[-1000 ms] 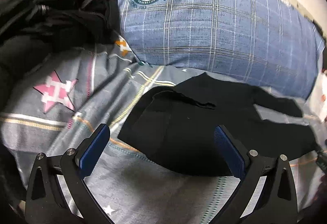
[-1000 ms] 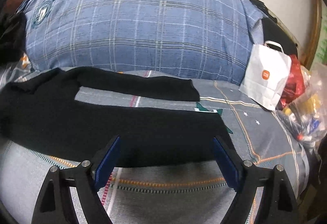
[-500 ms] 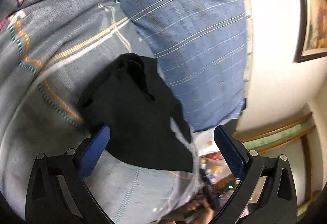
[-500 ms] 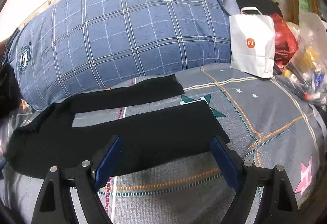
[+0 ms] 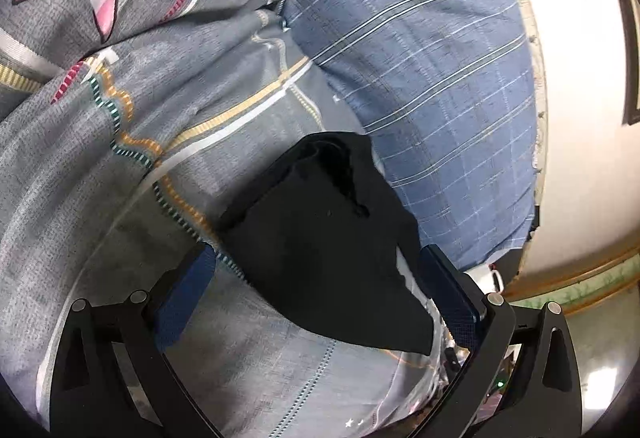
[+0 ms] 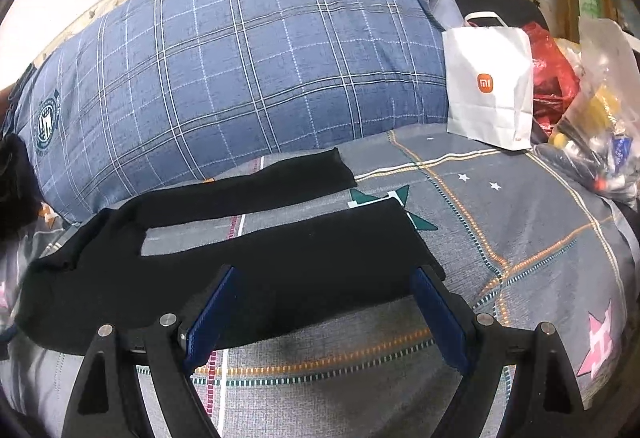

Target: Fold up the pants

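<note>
Black cloth pants spread flat on grey patterned bedsheet, just below blue plaid pillow, lying ahead of wide-open, empty right gripper and left gripper.

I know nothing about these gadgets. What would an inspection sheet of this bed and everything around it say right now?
Surface: grey patterned bedsheet with stars and dashed lines, wrinkled.
Job's things: black pants lie flat, unfolded, the two legs apart.
Clutter: blue plaid pillow behind the pants; white paper bag, red bag and clear plastic bag at the bed's far right; dark clothes at the left edge.
Grippers: left tool open over the waist end; right tool open over the near leg; neither grips the cloth.
Cables: nothing seen.
Surroundings: pale wall and a picture frame's edge.
</note>
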Available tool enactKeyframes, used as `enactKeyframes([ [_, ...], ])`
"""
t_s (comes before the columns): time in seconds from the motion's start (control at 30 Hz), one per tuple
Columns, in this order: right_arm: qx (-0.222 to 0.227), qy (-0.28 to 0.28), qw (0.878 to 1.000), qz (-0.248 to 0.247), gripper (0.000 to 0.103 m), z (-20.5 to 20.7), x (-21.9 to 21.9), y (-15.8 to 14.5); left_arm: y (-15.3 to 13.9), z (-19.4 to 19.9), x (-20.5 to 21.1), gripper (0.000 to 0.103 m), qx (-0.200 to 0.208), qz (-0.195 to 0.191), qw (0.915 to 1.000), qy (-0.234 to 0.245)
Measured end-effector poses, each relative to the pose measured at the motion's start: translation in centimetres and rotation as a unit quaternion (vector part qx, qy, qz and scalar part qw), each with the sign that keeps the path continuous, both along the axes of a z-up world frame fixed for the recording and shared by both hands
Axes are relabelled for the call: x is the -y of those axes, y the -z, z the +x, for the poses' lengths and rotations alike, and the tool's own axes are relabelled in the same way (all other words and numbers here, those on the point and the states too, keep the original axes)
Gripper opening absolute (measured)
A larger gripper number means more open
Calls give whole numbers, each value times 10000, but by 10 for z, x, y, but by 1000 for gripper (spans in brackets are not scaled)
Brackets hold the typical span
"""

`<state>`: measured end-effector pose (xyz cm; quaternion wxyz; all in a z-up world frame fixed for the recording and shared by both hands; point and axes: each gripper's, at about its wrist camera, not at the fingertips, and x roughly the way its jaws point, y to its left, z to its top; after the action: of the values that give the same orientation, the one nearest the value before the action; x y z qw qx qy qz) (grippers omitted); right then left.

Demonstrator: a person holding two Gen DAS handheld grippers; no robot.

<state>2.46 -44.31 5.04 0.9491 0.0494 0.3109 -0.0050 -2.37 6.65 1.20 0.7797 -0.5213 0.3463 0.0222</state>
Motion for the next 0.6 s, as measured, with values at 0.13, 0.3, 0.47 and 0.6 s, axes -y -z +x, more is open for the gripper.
enactKeyframes([
  [0.13, 60, -4, 10000, -47, 87, -1, -1, -1, 7, 13, 3, 102, -128, 45, 9998, 161],
  [0.3, 95, 39, 9999, 81, 87, -4, 5, -2, 9, 32, 10, 102, -190, 304, 9979, 532],
  [0.47, 200, -84, 9888, 1475, 87, -6, 39, 1, 5, 44, 20, 82, -510, 1060, 9898, 797],
  [0.6, 173, 199, 9394, 3417, 87, -7, 89, 20, 1, 46, 38, 51, -568, 1480, 9814, 1083],
])
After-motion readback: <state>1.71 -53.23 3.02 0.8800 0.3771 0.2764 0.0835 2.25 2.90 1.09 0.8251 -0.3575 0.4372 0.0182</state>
